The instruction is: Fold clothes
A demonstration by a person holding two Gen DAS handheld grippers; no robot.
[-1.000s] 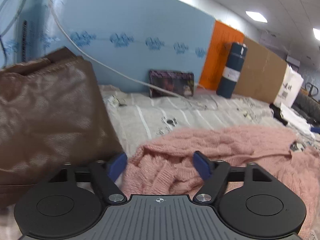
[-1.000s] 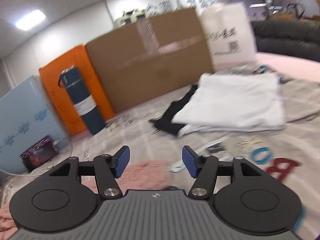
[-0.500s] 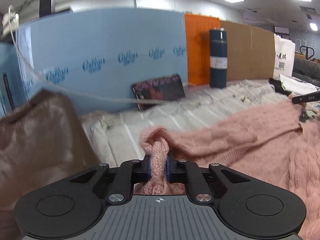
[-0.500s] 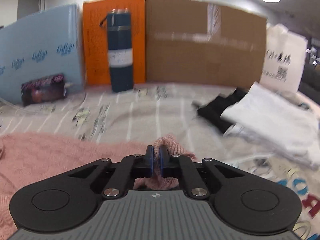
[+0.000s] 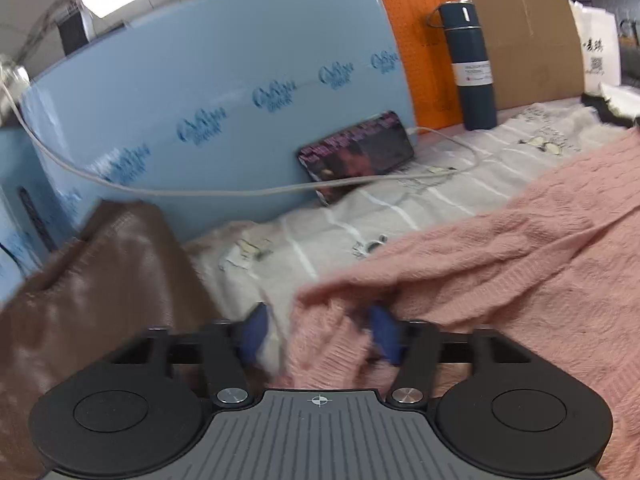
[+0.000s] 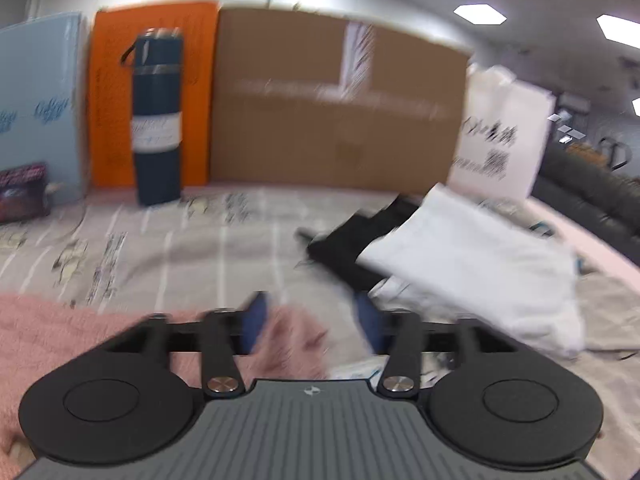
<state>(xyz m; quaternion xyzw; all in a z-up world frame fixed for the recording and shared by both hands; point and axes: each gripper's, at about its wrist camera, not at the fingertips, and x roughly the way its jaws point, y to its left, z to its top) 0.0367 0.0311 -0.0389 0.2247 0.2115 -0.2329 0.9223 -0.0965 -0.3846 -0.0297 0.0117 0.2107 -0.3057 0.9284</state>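
Sweater [image 5: 500,264], pink and fuzzy with cable ribs, lies spread on the striped grey bedsheet [image 5: 400,204]. Left gripper [image 5: 320,334] has just been opening; its blue pads stand apart, with a knit edge lying loose between them, released. Right gripper [image 6: 310,320] has likewise just opened, a pink corner [image 6: 292,340] slack between its parted pads. Only the left view shows the brown, glossy quilted garment [image 5: 92,300], a white cable [image 5: 240,190] and the whole dark phone [image 5: 356,156] leaning on blue foam board [image 5: 220,80]. Only the right view shows the folded white cloth [image 6: 480,264] atop a black one [image 6: 344,248] and most of a white bag [image 6: 500,132]. Both show the cylindrical navy flask [image 6: 158,116], orange panel [image 6: 112,92] and cardboard [image 6: 332,112].
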